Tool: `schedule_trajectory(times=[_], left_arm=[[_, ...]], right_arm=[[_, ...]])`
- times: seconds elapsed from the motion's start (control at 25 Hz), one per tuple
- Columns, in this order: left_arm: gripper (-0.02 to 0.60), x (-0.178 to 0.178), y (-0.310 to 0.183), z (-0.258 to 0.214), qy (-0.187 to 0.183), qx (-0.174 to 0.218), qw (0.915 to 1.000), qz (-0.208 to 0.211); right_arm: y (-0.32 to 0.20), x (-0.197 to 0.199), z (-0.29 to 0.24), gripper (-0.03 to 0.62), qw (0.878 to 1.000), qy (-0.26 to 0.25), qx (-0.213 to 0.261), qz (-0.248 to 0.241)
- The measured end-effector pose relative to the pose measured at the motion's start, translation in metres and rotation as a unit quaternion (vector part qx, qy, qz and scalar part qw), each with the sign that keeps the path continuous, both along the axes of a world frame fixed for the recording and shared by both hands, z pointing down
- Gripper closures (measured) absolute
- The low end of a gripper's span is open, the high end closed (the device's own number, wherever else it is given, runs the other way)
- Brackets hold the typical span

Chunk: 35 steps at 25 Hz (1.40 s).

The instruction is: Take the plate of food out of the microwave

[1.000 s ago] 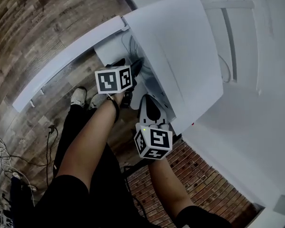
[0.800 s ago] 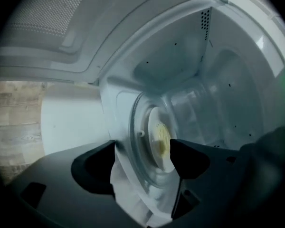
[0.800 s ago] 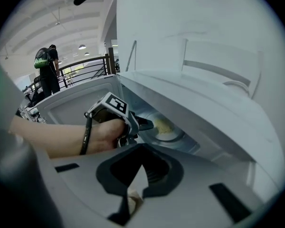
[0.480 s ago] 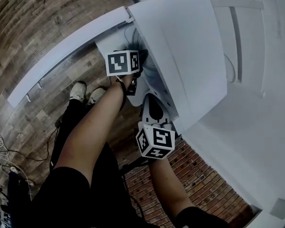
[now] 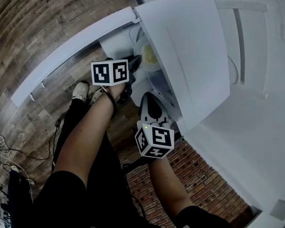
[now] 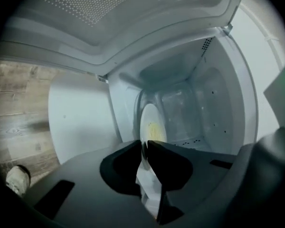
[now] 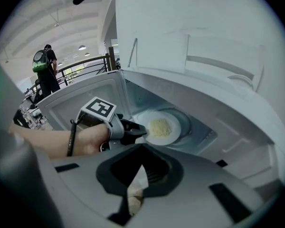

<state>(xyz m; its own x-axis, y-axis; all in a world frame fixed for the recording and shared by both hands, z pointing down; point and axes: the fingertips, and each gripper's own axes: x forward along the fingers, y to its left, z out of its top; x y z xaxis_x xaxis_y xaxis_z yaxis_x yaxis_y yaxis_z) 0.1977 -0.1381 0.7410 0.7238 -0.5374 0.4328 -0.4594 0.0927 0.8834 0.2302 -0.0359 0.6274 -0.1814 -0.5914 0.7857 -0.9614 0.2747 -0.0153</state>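
The left gripper (image 5: 135, 61) has drawn back a little from the microwave (image 5: 190, 46) toward its open door (image 5: 71, 51), and the plate of food (image 5: 149, 56), hidden a moment ago, now shows at the cavity mouth. Its jaws have just been closing and now pinch the plate's near rim, while the plate, with its yellow heap of food (image 7: 159, 126), is still inside the cavity. The right gripper (image 5: 150, 99) hangs outside by the microwave's front, well clear of the plate, its jaws seemingly drawn together on nothing, though that view is dim.
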Motion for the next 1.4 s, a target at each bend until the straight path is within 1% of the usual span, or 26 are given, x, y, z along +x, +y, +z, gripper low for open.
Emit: schedule_trajectory(times=[0.04, 0.12, 0.2, 0.28, 0.4, 0.52, 0.64, 0.84, 0.96, 1.08, 1.12, 1.24, 1.32, 1.4], left_arm=[[0.54, 0.0, -0.001, -0.003, 0.004, 0.005, 1.0, 0.001], [0.543, -0.002, 0.001, -0.004, 0.016, 0.004, 0.9999, 0.003], [0.552, -0.005, 0.005, -0.003, 0.046, -0.009, 0.9989, -0.006], [0.561, -0.009, 0.008, -0.003, 0.083, -0.023, 0.996, -0.022], [0.566, -0.015, 0.012, -0.007, 0.116, -0.024, 0.9924, -0.035], [0.568, -0.024, 0.022, -0.014, 0.124, -0.017, 0.9915, -0.038], [0.568, -0.036, 0.036, -0.022, 0.135, -0.019, 0.9896, -0.047], [0.568, -0.055, 0.072, -0.048, 0.157, -0.048, 0.9846, -0.06], [0.568, -0.072, 0.09, -0.076, 0.162, -0.055, 0.9841, -0.048], [0.568, -0.088, 0.112, -0.118, 0.152, -0.051, 0.9868, -0.021], [0.568, -0.093, 0.116, -0.134, 0.157, -0.053, 0.9859, -0.019], [0.568, -0.098, 0.11, -0.182, 0.191, -0.063, 0.9792, -0.028], [0.568, -0.097, 0.102, -0.217, 0.199, -0.057, 0.978, -0.025], [0.568, -0.097, 0.095, -0.255, 0.206, -0.052, 0.9769, -0.021]], right_arm=[[0.0, -0.001, 0.001, 0.586, 1.0, 0.0, -0.001, -0.001], [0.002, -0.002, 0.002, 0.586, 1.0, 0.002, -0.004, -0.002], [0.003, -0.001, 0.003, 0.586, 1.0, 0.004, -0.007, 0.0], [0.003, -0.001, 0.003, 0.586, 1.0, 0.006, -0.008, 0.002], [0.0, -0.001, 0.0, 0.586, 1.0, 0.006, -0.007, 0.005], [-0.001, -0.005, -0.005, 0.586, 1.0, 0.002, 0.004, 0.012], [-0.003, -0.008, -0.009, 0.586, 1.0, -0.004, 0.016, 0.022], [0.009, -0.005, -0.025, 0.586, 0.998, -0.012, 0.02, 0.057], [0.013, -0.004, -0.046, 0.586, 0.996, -0.012, 0.039, 0.075], [0.022, 0.003, -0.081, 0.586, 0.994, -0.011, 0.056, 0.094], [0.021, 0.006, -0.095, 0.586, 0.993, -0.011, 0.063, 0.1], [0.009, 0.013, -0.138, 0.586, 0.99, -0.01, 0.096, 0.107], [0.0, 0.019, -0.172, 0.586, 0.986, -0.009, 0.123, 0.108], [-0.006, 0.025, -0.208, 0.586, 0.981, -0.017, 0.151, 0.122]])
